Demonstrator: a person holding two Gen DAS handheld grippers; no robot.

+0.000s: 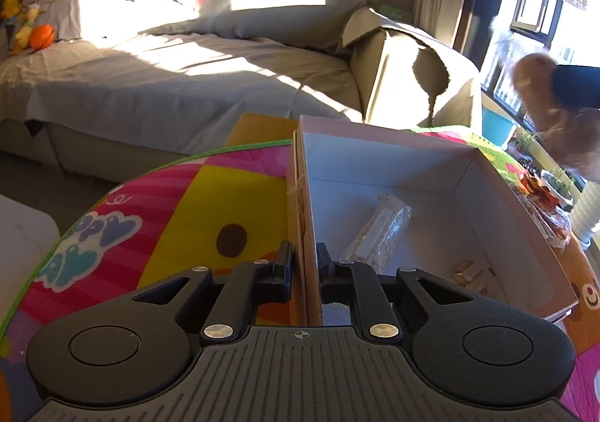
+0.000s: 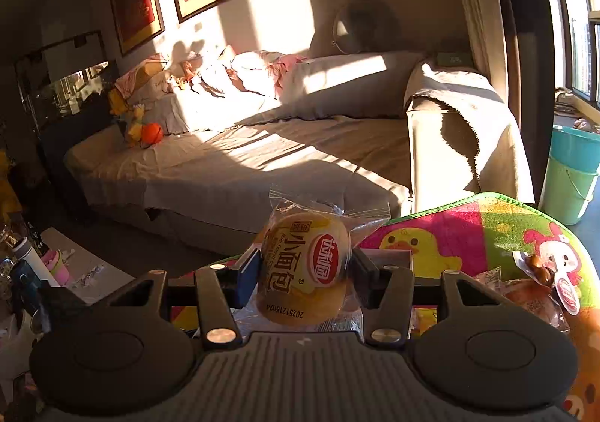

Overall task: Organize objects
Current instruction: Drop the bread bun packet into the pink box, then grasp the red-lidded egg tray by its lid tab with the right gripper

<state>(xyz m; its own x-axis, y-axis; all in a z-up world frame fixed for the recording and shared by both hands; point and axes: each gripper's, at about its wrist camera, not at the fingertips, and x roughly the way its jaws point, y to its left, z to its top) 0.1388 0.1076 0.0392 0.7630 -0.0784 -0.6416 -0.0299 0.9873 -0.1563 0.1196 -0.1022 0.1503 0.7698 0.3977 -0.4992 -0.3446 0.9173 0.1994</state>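
left gripper (image 1: 304, 264) is pinched tight on the near wall of the cardboard box (image 1: 420, 163), likely steadying it on the colourful mat (image 1: 180, 197). right gripper (image 2: 305, 272) clamps a wrapped bun (image 2: 305, 268), held up over the mat, presumably bound for that box.

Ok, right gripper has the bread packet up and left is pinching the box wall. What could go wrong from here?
The right gripper squeezes the soft wrapped bun across its middle, so it could get crushed or slip out in its slick wrapper.

The left gripper holds the cardboard box by one thin wall only. A bump while dropping the bun in may bend that wall or tilt the box.

Other snack packets lie loose on the colourful mat and could be knocked.
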